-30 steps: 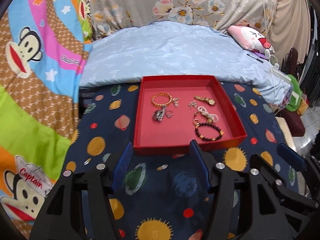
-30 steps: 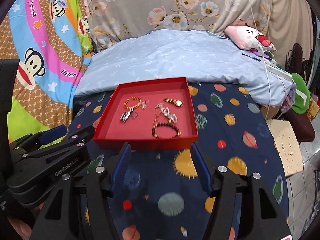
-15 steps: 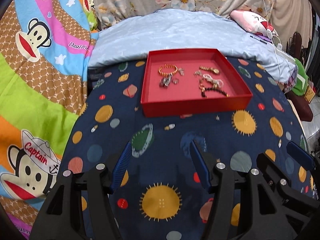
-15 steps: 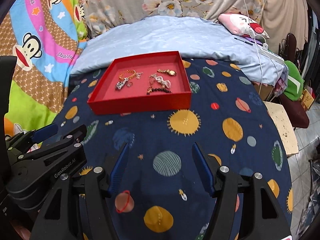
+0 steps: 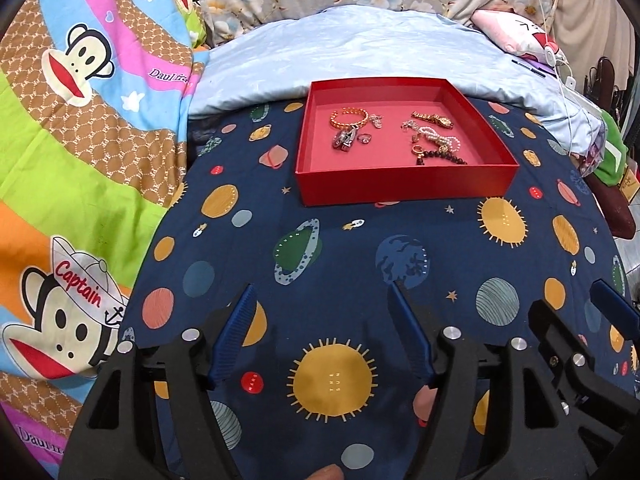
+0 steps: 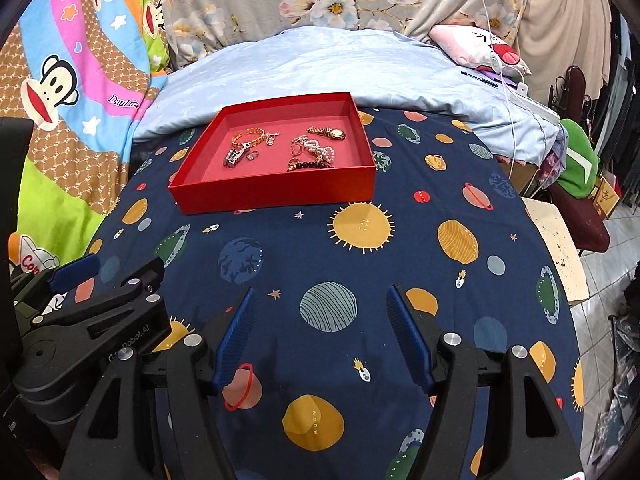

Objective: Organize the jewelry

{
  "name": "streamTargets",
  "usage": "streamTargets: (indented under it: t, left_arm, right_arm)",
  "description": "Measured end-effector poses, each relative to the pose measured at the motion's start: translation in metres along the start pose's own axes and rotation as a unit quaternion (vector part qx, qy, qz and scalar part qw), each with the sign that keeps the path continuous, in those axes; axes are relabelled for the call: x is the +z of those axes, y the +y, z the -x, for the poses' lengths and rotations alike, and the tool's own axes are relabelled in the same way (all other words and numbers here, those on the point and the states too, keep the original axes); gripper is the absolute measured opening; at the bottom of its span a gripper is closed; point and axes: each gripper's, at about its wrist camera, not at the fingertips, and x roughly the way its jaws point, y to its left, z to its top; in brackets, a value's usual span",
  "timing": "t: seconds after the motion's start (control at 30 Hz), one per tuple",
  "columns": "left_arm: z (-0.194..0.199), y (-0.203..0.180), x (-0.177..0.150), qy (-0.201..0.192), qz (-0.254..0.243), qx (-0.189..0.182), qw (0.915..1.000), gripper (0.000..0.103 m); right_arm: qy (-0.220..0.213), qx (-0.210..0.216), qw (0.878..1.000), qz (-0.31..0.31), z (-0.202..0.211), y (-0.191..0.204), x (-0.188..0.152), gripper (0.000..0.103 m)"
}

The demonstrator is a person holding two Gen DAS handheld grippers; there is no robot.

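Observation:
A red tray [image 5: 404, 180] [image 6: 276, 194] sits on the far part of the navy planet-print cloth. It holds a gold bangle [image 5: 348, 117] [image 6: 249, 137], a dark charm piece [image 5: 345, 139], a small ring [image 5: 365, 138], a gold watch [image 5: 434, 118] [image 6: 328, 132], a pearl bracelet [image 5: 438, 140] [image 6: 318, 148] and a dark bead bracelet [image 5: 444, 157] [image 6: 310, 166]. My left gripper [image 5: 322, 308] is open and empty, well short of the tray. My right gripper [image 6: 320, 310] is open and empty, also well back from the tray.
A pale blue pillow [image 5: 360, 48] lies behind the tray. A bright cartoon blanket [image 5: 80, 120] covers the left side. A pink plush [image 6: 476, 50], cables, a green bag [image 6: 576, 164] and a stool [image 6: 556, 248] stand at the right.
Both grippers have drawn back from the tray, which now sits farther away in both views. Both stay open and empty. The jewelry has not moved.

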Motion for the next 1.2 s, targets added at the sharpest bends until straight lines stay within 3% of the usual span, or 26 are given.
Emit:
streamTargets:
  t: [0.6,0.77,1.2]
  left_arm:
    - [0.0037,0.0026,0.0007,-0.002,0.006,0.013,0.9999,0.071]
    - [0.0044,0.0039,0.0009,0.000,0.011,0.019,0.9998,0.078]
    - [0.0032,0.0039,0.0008,0.001,0.018,0.020,0.9996,0.079]
  right_arm:
    - [-0.003,-0.001,1.000,-0.001,0.0017,-0.0008,0.0012,0.069]
    - [-0.004,-0.001,1.000,-0.002,0.0022,-0.0013,0.0018,0.070]
    - [-0.005,-0.005,1.000,-0.014,0.0001,-0.0064,0.0025,0.075]
